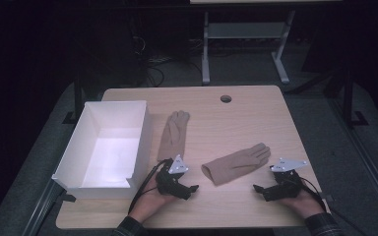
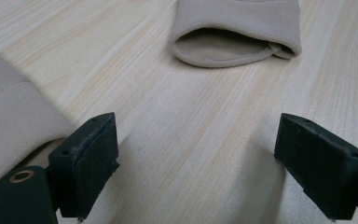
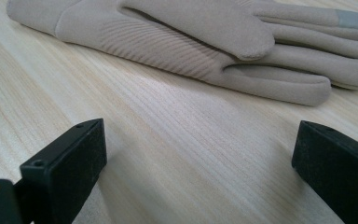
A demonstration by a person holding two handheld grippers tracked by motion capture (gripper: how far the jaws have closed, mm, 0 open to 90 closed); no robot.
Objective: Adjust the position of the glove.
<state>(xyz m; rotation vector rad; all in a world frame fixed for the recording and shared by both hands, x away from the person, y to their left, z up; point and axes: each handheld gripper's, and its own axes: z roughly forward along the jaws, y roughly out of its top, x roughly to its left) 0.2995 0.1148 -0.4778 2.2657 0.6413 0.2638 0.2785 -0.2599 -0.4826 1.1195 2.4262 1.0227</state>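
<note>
Two beige gloves lie flat on the counter [image 1: 256, 196], neither one lifted. The near glove [image 1: 236, 163] sits between the two hands, cuff toward the left tongs [image 1: 193, 189] and fingers pointing away to the right; the far glove [image 1: 173, 135] lies lengthwise just beside the white box [image 1: 74, 147], fingers pointing away from the person. The box interior looks bare, so judged from this, nothing has been put away yet. Left tongs: jaws spread wide, resting low over the wood, nothing between them. In the left gripper view the open cuff of the near glove [image 2: 235, 35] lies ahead of the jaws, apart from them, and an edge of the far glove [image 2: 14, 126] shows just beside the left jaw; whether it touches the jaw I cannot tell. Right tongs [image 1: 258, 188]: jaws also spread, holding nothing, aimed at the near glove's palm and fingers [image 3: 205, 42], near but not touching. Judgement: work is at its start, with both grasps still to make. If the box is the goal, both gloves remain to be picked up and placed in it.
</note>
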